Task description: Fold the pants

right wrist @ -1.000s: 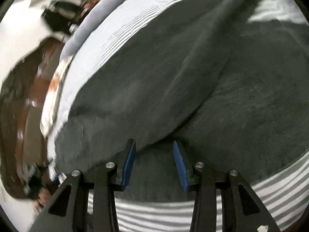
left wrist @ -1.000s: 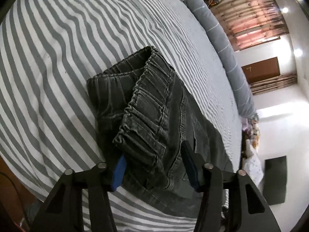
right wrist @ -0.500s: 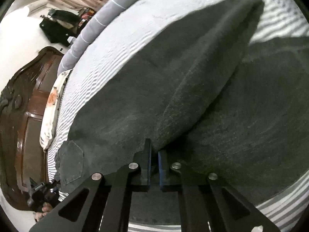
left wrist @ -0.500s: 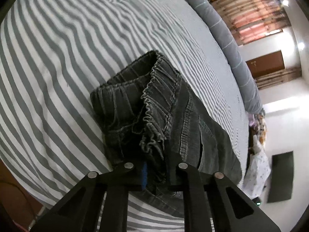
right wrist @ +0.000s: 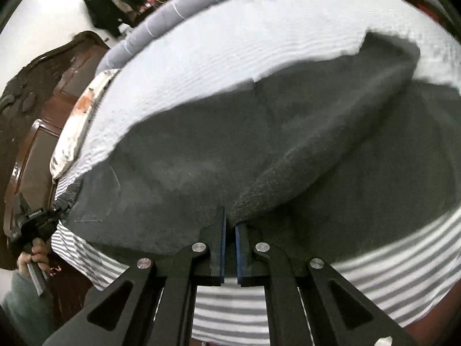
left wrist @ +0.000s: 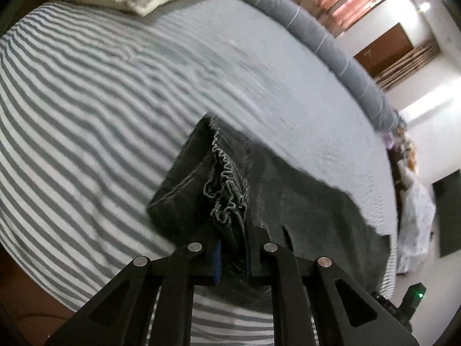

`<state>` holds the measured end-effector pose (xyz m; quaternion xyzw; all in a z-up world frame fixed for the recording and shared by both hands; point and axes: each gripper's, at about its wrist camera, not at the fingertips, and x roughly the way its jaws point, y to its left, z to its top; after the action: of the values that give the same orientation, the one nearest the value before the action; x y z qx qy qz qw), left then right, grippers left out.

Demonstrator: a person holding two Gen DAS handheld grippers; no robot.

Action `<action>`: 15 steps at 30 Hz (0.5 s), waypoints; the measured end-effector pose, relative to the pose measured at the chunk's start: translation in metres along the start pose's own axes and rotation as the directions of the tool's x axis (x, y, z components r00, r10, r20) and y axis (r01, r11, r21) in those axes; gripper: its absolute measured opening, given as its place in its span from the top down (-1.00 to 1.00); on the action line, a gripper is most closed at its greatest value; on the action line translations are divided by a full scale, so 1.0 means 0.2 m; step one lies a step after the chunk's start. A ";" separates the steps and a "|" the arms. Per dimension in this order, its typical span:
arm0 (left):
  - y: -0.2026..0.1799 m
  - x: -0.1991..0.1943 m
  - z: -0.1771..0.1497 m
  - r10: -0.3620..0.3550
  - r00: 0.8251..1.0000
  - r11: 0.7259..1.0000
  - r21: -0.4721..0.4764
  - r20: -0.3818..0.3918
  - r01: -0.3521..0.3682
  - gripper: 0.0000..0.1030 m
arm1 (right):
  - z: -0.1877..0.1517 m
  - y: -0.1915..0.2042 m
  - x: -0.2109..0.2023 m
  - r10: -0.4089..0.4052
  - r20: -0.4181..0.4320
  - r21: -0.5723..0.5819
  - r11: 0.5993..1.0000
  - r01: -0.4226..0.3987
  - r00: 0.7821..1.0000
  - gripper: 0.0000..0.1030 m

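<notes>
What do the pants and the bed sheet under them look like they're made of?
Pants: likely washed dark grey denim, matte; visible signs are the gathered elastic waistband with stitched seams and the grainy weave near the right gripper. Bed sheet: looks like thin woven cotton or a blend, matte, with grey and white stripes and soft wrinkles; exact fibre unclear.
</notes>
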<state>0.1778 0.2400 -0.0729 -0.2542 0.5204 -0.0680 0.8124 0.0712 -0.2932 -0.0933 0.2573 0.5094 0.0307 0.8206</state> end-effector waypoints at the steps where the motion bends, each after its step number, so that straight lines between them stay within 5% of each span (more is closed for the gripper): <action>1: 0.02 0.02 -0.01 0.012 1.000 1.000 0.001 -0.008 -0.012 0.78 | -0.03 -0.02 0.03 0.000 -0.014 0.018 1.000 0.000 1.000 0.90; 10: 0.00 0.10 -0.10 0.124 0.992 0.989 0.077 0.000 -0.124 0.75 | -0.10 -0.05 0.15 -0.039 -0.073 0.019 0.999 0.041 0.997 0.89; 15: -0.08 0.09 -0.13 0.183 0.982 0.972 0.144 0.044 -0.187 0.69 | -0.10 -0.11 0.15 0.024 -0.079 0.098 0.995 -0.016 0.997 0.82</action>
<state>0.1648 0.2098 -0.0887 -0.1446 0.5231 -0.0265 0.8395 0.0645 -0.2951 -0.1345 0.3007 0.5402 0.0243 0.7856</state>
